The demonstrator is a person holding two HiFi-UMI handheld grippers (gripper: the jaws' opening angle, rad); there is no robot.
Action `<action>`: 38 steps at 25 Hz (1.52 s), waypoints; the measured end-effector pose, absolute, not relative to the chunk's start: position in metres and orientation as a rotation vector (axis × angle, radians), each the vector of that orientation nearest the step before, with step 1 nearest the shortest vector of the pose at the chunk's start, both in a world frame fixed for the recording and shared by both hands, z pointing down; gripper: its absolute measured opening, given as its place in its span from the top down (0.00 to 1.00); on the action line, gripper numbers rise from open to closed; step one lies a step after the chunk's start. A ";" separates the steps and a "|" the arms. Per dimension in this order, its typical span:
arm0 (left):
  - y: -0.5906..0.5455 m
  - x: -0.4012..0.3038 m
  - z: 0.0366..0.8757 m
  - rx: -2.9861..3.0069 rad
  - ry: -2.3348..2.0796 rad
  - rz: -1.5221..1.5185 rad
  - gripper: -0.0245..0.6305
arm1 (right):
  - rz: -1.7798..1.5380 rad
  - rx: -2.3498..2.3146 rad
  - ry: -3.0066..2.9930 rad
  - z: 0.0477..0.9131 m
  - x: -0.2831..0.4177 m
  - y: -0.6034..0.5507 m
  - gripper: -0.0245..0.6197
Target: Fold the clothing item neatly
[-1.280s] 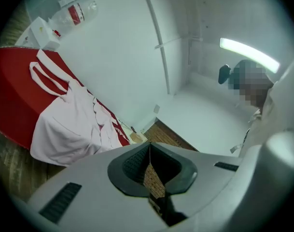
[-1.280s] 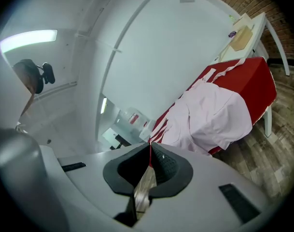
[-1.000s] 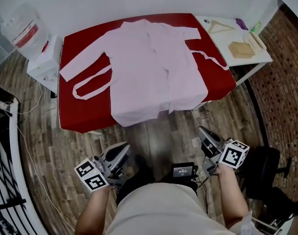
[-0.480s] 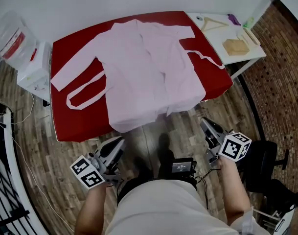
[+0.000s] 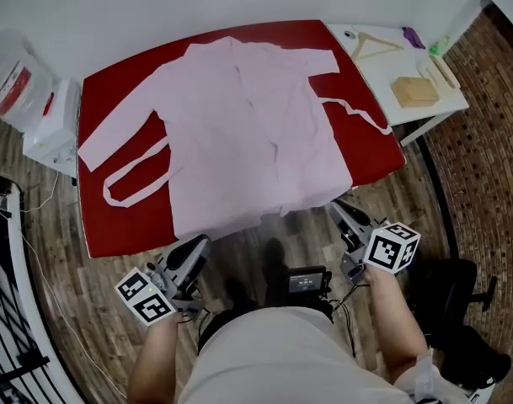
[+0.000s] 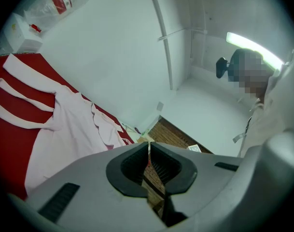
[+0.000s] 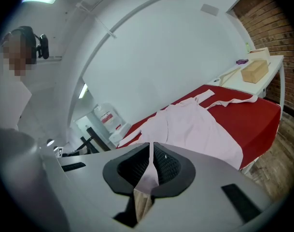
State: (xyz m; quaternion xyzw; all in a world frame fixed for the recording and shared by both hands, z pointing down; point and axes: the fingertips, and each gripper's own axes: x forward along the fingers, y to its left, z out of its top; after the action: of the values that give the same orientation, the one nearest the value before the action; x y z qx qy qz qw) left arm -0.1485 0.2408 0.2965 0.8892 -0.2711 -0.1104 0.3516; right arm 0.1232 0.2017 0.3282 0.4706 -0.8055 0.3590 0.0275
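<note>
We have the pink robe point(image 5: 248, 133) spread flat on the red worktop point(image 5: 113, 221). Its collar is at the worktop's far edge and its hem drapes just over the near edge. One sleeve stretches toward the worktop's left end, the other toward its far right corner. The belt point(image 5: 134, 179) lies in a loop on the bare red left of the robe's body, and its other end trails across the worktop's right end. Left claw point(image 5: 199, 244) is off the worktop, over the wood floor point(image 5: 62, 310) just short of the near edge. It sits below the left part of the hem and is not touching cloth. In the left gripper view we see its jaws closed together, nothing between them, only a sliver of background through the slit. Right claw point(image 5: 337, 209) sits close under the near edge by the hem's right corner, and from the head view we read it as apart from the cloth. The right gripper view shows its jaws pressed together too, empty, with the robe visible beyond the slit. Butting the red worktop's right end is a white worktop point(image 5: 370, 78) carrying a hanger point(image 5: 376, 42) and a brown box point(image 5: 414, 91). Past the left end stands a water bottle point(image 5: 12, 78).
</note>
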 end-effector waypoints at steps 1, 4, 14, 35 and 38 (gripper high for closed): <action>0.233 -0.142 0.298 2.294 -0.709 -0.284 0.95 | 1.110 1.441 -2.489 0.331 0.128 0.193 0.94; 0.210 -0.123 0.301 2.271 -0.742 -0.284 0.95 | 1.121 1.397 -2.493 0.337 0.142 0.169 0.94; 0.140 -0.079 0.302 2.249 -0.851 -0.234 0.95 | 1.161 1.313 -2.499 0.349 0.173 0.095 0.94; 0.037 -0.084 0.329 2.296 -0.569 -0.128 0.95 | 1.031 1.533 -2.321 0.343 0.153 0.015 0.94; 0.021 -0.080 0.331 2.303 -0.572 -0.118 0.95 | 1.010 1.564 -2.287 0.345 0.168 -0.001 0.94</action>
State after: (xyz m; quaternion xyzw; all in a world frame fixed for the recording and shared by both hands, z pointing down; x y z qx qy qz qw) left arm -0.0802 0.0208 0.3306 0.8991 -0.2233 -0.0462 0.3736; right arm 0.1678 -0.0007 0.3451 0.5279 -0.7719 0.3409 0.0962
